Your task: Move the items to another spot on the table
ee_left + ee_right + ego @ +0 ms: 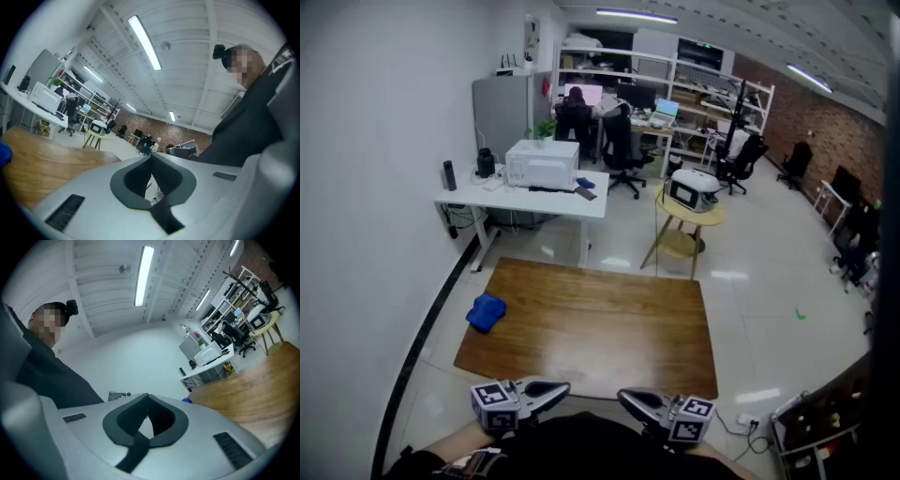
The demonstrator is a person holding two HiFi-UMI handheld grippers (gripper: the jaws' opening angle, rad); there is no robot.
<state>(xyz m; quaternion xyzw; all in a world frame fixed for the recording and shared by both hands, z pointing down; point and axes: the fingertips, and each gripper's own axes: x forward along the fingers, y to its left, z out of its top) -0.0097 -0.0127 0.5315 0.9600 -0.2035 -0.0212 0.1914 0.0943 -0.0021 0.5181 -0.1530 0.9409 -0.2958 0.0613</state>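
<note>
A crumpled blue item [486,312] lies near the left edge of the brown wooden table [600,328]. It also shows as a blue patch [3,153] at the edge of the left gripper view and as a blue speck [187,400] in the right gripper view. My left gripper [564,386] and right gripper [623,397] are held close to the person's body, below the table's near edge, with their tips pointing toward each other. Both are shut with nothing in them. In the gripper views the left gripper [151,157] and the right gripper [147,397] have their jaw tips meeting, aimed up at the ceiling.
Beyond the table stands a white desk [525,197] with a white box-shaped appliance [542,163]. A small round yellow table [689,214] with another appliance stands to the right of that desk. A white wall runs along the left. Office chairs and shelves fill the back.
</note>
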